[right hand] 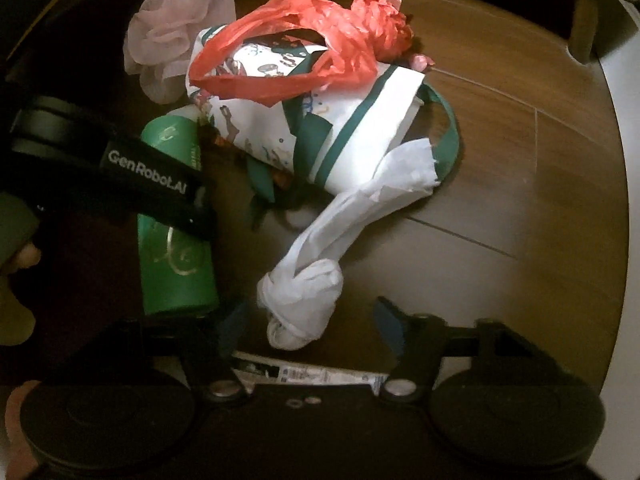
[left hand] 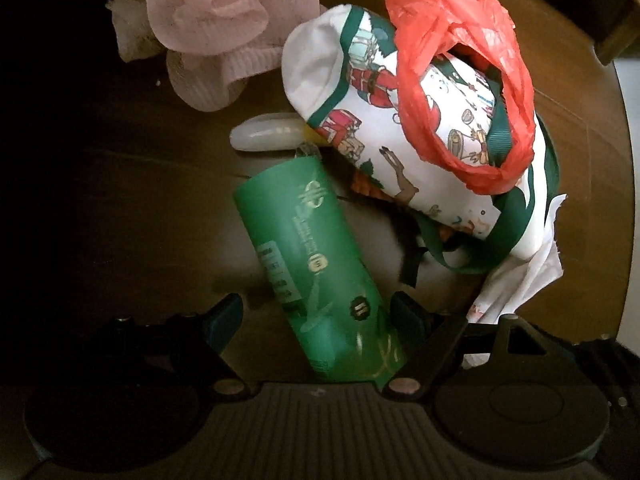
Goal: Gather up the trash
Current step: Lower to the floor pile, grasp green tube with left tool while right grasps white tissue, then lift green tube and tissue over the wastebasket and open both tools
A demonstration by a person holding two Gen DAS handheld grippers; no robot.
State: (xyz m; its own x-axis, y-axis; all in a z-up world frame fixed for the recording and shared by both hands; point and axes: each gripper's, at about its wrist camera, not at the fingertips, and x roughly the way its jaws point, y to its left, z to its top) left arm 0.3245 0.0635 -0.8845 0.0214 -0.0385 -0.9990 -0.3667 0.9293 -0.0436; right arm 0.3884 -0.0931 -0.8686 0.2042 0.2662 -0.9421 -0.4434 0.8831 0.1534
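Note:
A green cylindrical bottle [left hand: 316,264] lies on the wooden floor between the open fingers of my left gripper [left hand: 316,316]; the fingers stand beside it, not clamped. It also shows in the right wrist view [right hand: 172,264], partly behind the left gripper's arm [right hand: 132,176]. Behind it lies a Christmas-print paper bag [left hand: 384,128] with a red plastic bag [left hand: 468,80] draped over it. My right gripper [right hand: 310,320] is open around the end of a twisted white tissue [right hand: 304,292]. A white capsule-like object [left hand: 268,132] lies by the bottle's far end.
A pink crumpled cloth [left hand: 212,28] lies at the far left of the pile. A printed paper strip [right hand: 304,376] lies on the floor under my right gripper. Dark furniture edges [left hand: 616,20] stand at the top right. White torn paper [left hand: 520,280] lies beside the bag.

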